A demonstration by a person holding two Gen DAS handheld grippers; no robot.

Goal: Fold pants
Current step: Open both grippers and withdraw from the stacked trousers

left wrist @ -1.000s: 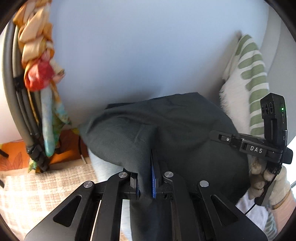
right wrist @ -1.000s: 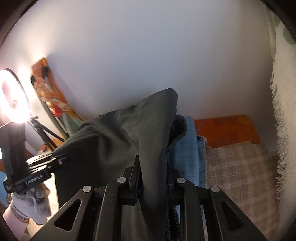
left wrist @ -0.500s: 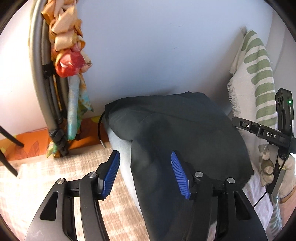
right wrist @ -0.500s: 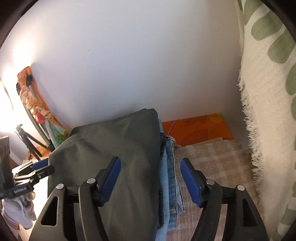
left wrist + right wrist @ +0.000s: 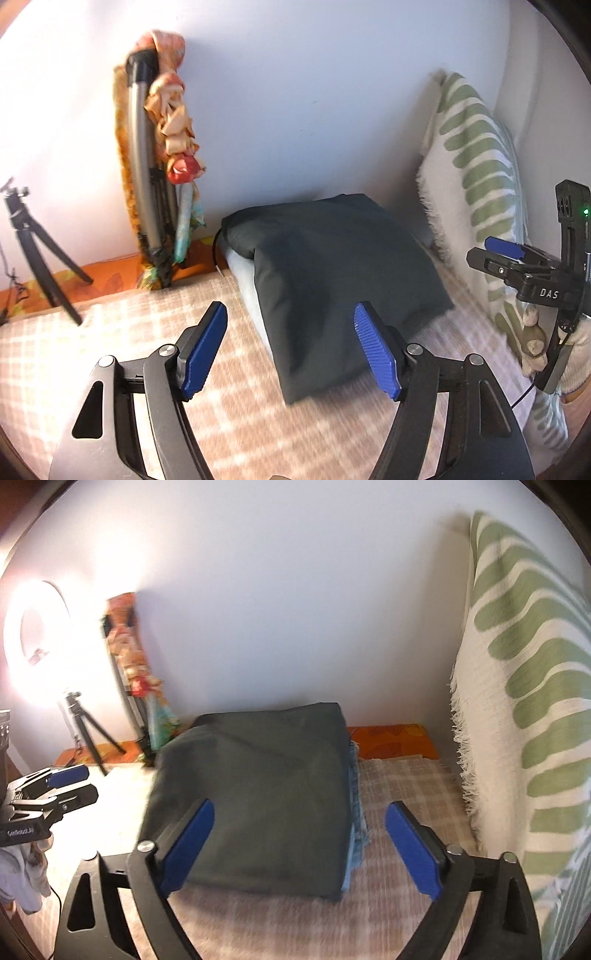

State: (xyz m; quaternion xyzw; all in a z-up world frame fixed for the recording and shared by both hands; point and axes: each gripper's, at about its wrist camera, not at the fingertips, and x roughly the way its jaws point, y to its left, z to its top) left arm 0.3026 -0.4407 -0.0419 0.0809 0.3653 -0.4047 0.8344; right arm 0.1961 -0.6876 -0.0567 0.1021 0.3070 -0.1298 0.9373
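Observation:
The dark grey pants (image 5: 332, 273) lie folded in a thick rectangle on top of folded blue jeans (image 5: 356, 812), on the checked cloth surface (image 5: 122, 332). They also show in the right wrist view (image 5: 258, 797). My left gripper (image 5: 291, 347) is open and empty, held just before the stack's near corner. My right gripper (image 5: 299, 845) is open and empty, pulled back from the stack's near edge. The right gripper also shows at the right edge of the left wrist view (image 5: 517, 258), and the left gripper at the left of the right wrist view (image 5: 55, 786).
A green-striped white blanket (image 5: 528, 709) hangs on the right. A tripod (image 5: 33, 254), a ring light (image 5: 37, 646) and a pole wrapped in coloured scarves (image 5: 162, 177) stand at the left by the white wall. An orange cloth (image 5: 391, 738) lies behind the stack.
Both grippers were shut on the dark pants, then opened and let them drop onto the jeans. Both have since pulled back, and the pants now lie flat.

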